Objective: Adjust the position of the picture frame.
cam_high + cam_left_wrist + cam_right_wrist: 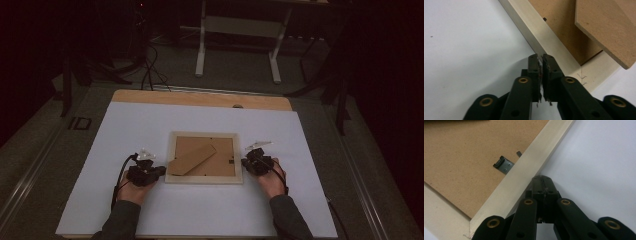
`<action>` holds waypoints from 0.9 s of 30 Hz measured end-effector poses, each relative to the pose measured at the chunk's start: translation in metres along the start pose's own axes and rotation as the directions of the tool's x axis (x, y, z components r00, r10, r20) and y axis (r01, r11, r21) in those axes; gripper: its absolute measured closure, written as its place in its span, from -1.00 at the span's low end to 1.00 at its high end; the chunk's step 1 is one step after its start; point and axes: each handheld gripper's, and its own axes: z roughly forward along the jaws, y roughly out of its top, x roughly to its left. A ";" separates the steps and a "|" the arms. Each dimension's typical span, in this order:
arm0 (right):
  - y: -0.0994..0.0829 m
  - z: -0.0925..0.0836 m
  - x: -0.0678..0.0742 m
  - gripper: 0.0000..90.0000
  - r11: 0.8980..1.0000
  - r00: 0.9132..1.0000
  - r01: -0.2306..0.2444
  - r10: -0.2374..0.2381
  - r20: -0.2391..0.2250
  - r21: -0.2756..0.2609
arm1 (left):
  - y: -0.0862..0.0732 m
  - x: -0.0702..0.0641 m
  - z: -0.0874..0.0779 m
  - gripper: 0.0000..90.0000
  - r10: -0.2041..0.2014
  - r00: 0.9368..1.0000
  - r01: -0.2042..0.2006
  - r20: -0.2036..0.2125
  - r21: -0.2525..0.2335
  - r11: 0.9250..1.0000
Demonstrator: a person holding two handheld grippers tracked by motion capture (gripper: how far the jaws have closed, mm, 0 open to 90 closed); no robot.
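A pale wooden picture frame [171, 160] lies face down on the white sheet, its brown backing board [220, 150] up and a cardboard stand flap [192, 159] angled across it. My left gripper [161, 171] rests at the frame's near-left corner. In the left gripper view its jaws [540, 57] are parted by a thin slit with nothing between them, just short of the frame's rim [536, 32], with the flap [606, 27] beyond. My right gripper [245, 162] sits at the frame's right edge. Its jaws [542, 178] are shut and empty, tips against the rim [529, 162] near a small metal clip [504, 165].
The white sheet [200, 210] covers a wooden table [200, 98] and has bare room in front of the frame and to either side. Beyond the table's far edge stand dark floor, cables [150, 70] and white table legs [201, 50].
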 end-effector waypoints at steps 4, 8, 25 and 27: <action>-0.006 -0.006 0.004 0.98 1.000 1.000 0.007 -0.007 0.014 -0.019 | 0.002 0.001 -0.005 0.80 -0.003 1.000 0.003 -0.019 -0.019 1.000; -0.011 -0.018 0.003 0.86 0.999 1.000 0.005 -0.004 0.014 -0.051 | 0.005 0.005 -0.012 0.70 -0.026 0.999 0.024 -0.032 -0.058 0.998; -0.028 -0.034 -0.015 0.58 0.993 0.998 -0.064 0.065 0.008 -0.096 | 0.020 0.003 -0.036 0.22 -0.017 1.000 0.014 -0.010 -0.181 0.983; -0.028 -0.034 -0.015 0.57 0.993 0.998 -0.067 0.068 0.008 -0.096 | 0.022 0.002 -0.037 0.19 -0.006 1.000 0.006 -0.003 -0.185 0.983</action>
